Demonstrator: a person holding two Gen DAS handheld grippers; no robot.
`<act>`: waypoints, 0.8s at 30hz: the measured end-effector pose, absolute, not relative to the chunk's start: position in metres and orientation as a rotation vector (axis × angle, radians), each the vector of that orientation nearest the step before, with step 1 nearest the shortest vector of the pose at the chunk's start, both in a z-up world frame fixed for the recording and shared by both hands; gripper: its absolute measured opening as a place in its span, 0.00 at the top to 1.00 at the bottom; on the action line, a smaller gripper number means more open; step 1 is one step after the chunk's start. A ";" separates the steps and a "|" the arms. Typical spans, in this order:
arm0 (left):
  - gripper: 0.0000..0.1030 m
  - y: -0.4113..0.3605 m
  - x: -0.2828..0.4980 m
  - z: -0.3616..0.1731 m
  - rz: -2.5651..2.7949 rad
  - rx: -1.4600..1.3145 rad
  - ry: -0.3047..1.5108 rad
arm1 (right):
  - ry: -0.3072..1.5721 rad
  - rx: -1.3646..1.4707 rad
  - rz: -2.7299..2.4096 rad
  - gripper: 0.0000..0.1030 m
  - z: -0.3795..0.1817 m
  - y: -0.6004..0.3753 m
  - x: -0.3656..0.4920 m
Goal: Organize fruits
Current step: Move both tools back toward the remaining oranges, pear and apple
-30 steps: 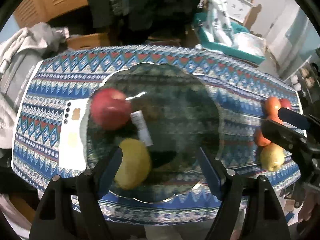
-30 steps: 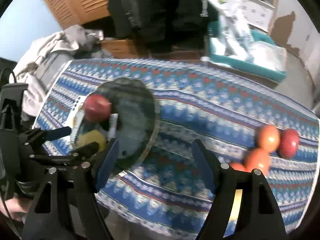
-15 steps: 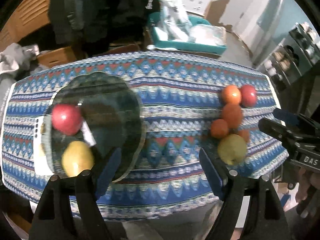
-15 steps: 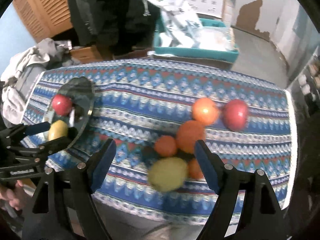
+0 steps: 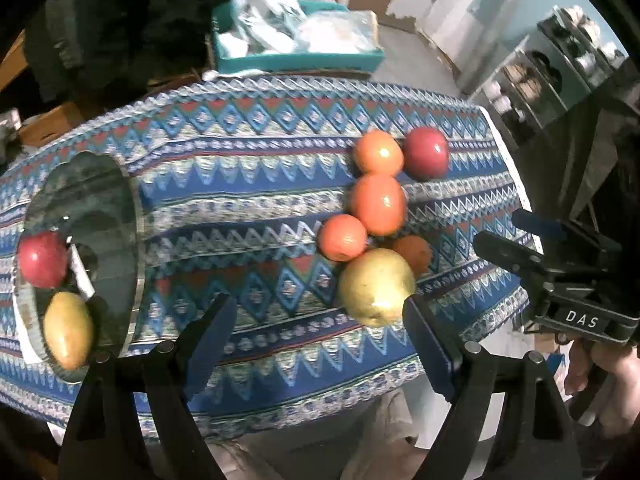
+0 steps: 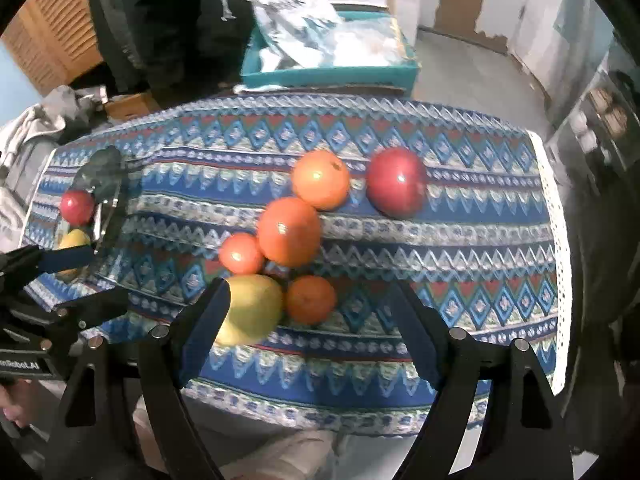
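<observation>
A cluster of fruit lies on the patterned tablecloth: several oranges [image 6: 289, 231], a red apple [image 6: 397, 187] and a yellow pear [image 6: 252, 307]. A dark glass plate [image 5: 92, 216] at the left holds a red apple [image 5: 42, 258] and a yellow pear [image 5: 68, 334]. My left gripper [image 5: 316, 320] is open and empty, its right finger beside the loose pear [image 5: 376, 286]. My right gripper [image 6: 308, 312] is open and empty over the cluster's near side, with the pear by its left finger.
A teal tray [image 6: 332, 68] of plastic bags stands behind the table. Clothes [image 6: 36, 132] are piled at the left. Shelves [image 5: 560, 68] stand at the right. The tablecloth's front edge [image 6: 320, 412] hangs just past the grippers.
Both grippers have swung right, from the plate to the fruit cluster, and come closer to it. The plate has slid to the left edge of both views. Both stay open.
</observation>
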State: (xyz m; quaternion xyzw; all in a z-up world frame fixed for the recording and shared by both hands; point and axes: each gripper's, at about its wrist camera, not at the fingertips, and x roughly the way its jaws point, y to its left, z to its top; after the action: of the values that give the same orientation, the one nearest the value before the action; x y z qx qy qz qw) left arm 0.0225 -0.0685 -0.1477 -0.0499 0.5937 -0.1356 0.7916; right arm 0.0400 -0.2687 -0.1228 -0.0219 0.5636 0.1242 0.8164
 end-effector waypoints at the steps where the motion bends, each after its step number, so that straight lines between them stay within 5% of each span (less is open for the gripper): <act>1: 0.16 -0.073 0.023 -0.150 -0.297 -0.105 1.284 | 1.208 -0.037 0.260 0.21 -0.125 -0.274 0.040; 24: 0.16 -0.140 0.050 -0.232 -0.353 -0.126 1.471 | 1.288 0.075 0.195 0.21 -0.166 -0.329 0.043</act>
State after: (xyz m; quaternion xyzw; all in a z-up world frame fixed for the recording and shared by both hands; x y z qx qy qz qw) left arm 0.0500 -0.1399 -0.2316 -0.0570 0.6669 -0.1598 0.7256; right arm 0.0434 -0.3288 -0.1658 0.0351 0.5994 0.0908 0.7945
